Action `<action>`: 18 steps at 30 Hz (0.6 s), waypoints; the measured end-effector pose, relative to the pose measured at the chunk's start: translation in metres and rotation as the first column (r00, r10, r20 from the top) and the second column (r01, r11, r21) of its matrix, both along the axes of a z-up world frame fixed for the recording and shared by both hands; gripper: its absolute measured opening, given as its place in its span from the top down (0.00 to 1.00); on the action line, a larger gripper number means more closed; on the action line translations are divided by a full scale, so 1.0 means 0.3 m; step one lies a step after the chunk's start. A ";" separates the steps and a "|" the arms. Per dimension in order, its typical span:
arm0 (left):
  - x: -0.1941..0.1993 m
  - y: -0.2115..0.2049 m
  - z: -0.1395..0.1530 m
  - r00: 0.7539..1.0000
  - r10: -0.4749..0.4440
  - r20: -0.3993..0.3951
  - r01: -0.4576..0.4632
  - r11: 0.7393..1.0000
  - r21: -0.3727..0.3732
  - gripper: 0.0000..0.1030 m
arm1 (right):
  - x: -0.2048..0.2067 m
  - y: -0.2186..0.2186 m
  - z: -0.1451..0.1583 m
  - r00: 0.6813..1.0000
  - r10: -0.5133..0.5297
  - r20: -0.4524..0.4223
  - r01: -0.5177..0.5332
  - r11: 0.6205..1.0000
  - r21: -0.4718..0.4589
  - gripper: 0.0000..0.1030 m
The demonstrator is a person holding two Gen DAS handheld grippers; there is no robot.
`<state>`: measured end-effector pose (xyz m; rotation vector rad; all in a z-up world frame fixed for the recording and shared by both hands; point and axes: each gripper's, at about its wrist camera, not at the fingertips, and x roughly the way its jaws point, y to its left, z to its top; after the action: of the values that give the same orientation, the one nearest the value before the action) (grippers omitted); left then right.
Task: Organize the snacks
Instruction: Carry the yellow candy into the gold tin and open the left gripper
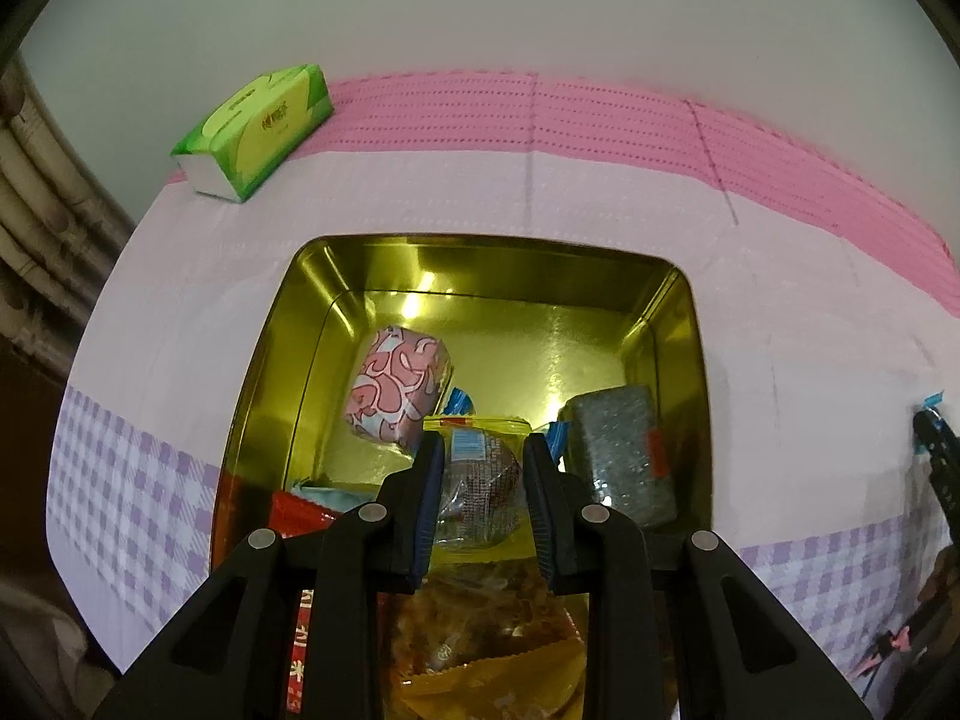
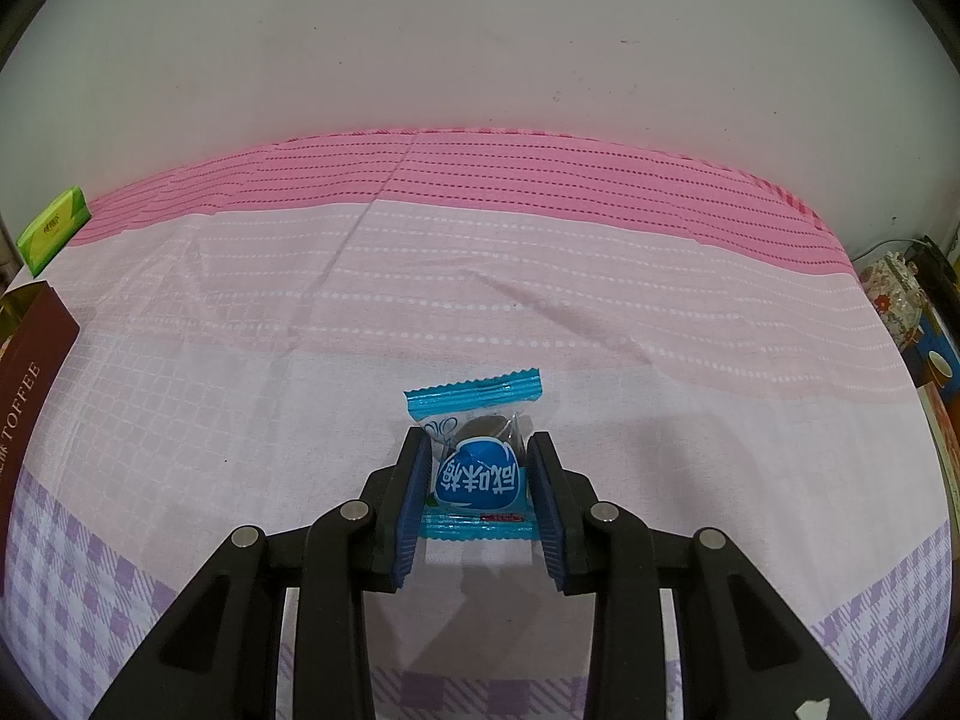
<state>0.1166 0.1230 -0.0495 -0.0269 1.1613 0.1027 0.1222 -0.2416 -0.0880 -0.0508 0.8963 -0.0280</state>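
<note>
**Left-wrist view: one snack over the tin, another pinched on the cloth**

Left-wrist view shows my left claw (image 1: 483, 468) clamped on a clear-wrapped snack (image 1: 480, 492), hanging over the open gold tin (image 1: 678, 312). Beyond my fingertips inside it lie a pink patterned packet (image 1: 396, 384) and, to the right, a grey packet (image 1: 621, 456). My right claw (image 2: 480, 462) is clamped on a blue candy wrapper (image 2: 477, 474) resting on the pink tablecloth (image 2: 540, 300).

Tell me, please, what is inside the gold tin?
The gold tin holds a pink patterned packet, a grey block and other wrapped snacks; the left gripper hides those beneath it.
</note>
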 end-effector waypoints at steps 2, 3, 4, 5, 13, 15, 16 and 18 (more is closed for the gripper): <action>0.003 0.001 -0.007 1.000 0.001 -0.005 -0.001 1.000 0.003 0.73 | 0.000 -0.002 0.000 1.000 0.000 0.000 0.000 1.000 -0.002 0.69; 0.003 0.002 -0.011 1.000 0.001 -0.007 -0.001 1.000 0.005 0.72 | 0.001 0.001 0.000 1.000 0.001 0.000 -0.001 1.000 -0.003 0.69; 0.004 0.003 -0.015 1.000 0.003 -0.010 -0.003 1.000 0.007 0.72 | 0.001 0.001 0.000 1.000 0.001 0.000 -0.001 1.000 -0.004 0.69; 0.006 0.004 -0.017 1.000 0.003 -0.012 -0.003 1.000 0.009 0.72 | 0.001 0.001 0.000 1.000 0.001 0.000 -0.001 1.000 -0.004 0.69; -0.002 0.009 0.003 1.000 0.011 0.008 -0.011 0.999 0.034 0.71 | 0.001 0.004 0.002 1.000 0.001 0.001 -0.001 1.000 -0.011 0.69; -0.006 0.009 0.010 1.000 0.009 0.015 -0.009 0.999 0.037 0.68 | 0.001 0.004 0.002 1.000 0.002 0.001 -0.002 1.000 -0.013 0.69; -0.008 0.009 0.014 1.000 0.007 0.018 -0.007 0.999 0.037 0.67 | 0.001 0.005 0.002 1.000 0.002 0.001 -0.002 1.000 -0.014 0.69; -0.016 0.007 0.028 1.000 0.001 0.031 -0.002 0.999 0.032 0.60 | -0.001 0.006 0.002 1.000 0.003 0.001 -0.003 1.000 -0.014 0.69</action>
<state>0.1117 0.1250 -0.0411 -0.0010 1.1284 0.1212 0.1219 -0.2397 -0.0874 -0.0653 0.8950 -0.0311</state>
